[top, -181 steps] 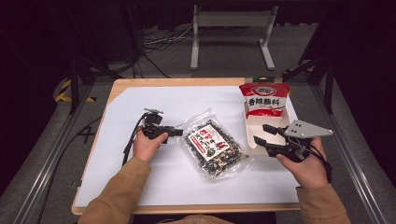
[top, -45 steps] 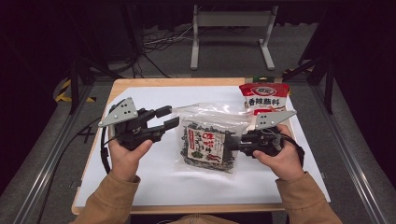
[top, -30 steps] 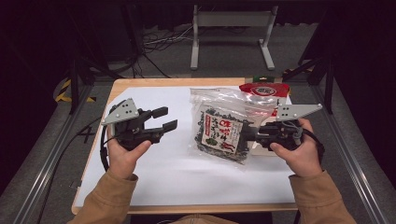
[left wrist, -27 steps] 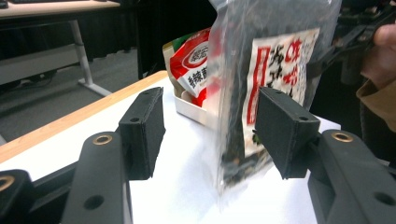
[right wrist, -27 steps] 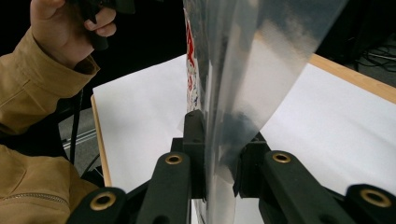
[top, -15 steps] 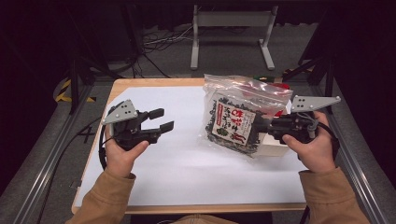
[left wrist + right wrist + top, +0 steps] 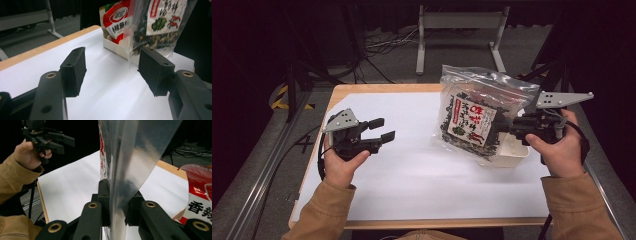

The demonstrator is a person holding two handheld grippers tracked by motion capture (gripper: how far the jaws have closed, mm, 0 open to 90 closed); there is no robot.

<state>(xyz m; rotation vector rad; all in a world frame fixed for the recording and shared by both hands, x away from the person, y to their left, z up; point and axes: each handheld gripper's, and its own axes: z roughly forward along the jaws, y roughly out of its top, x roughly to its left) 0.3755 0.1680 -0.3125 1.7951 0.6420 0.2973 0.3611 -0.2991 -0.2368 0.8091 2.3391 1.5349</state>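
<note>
Right gripper (image 7: 502,131): 2 jaws pinch the clear snack bag (image 7: 474,117), lifted above the white tray (image 7: 512,155).
Left gripper (image 7: 382,131): jaws spread, just been opening, nothing between, above the table (image 7: 422,175).
Red packet (image 7: 116,18): in tray.

There is one clear plastic bag of dark dried seaweed with a white and red label (image 7: 472,122), one red and white printed snack packet (image 7: 117,20), and one shallow white rectangular box (image 7: 512,155). Two black two-jaw grippers are counted, the left gripper (image 7: 381,129) and the right gripper (image 7: 504,131), each in one hand. They are over one wooden table with a white top (image 7: 412,175).
</note>
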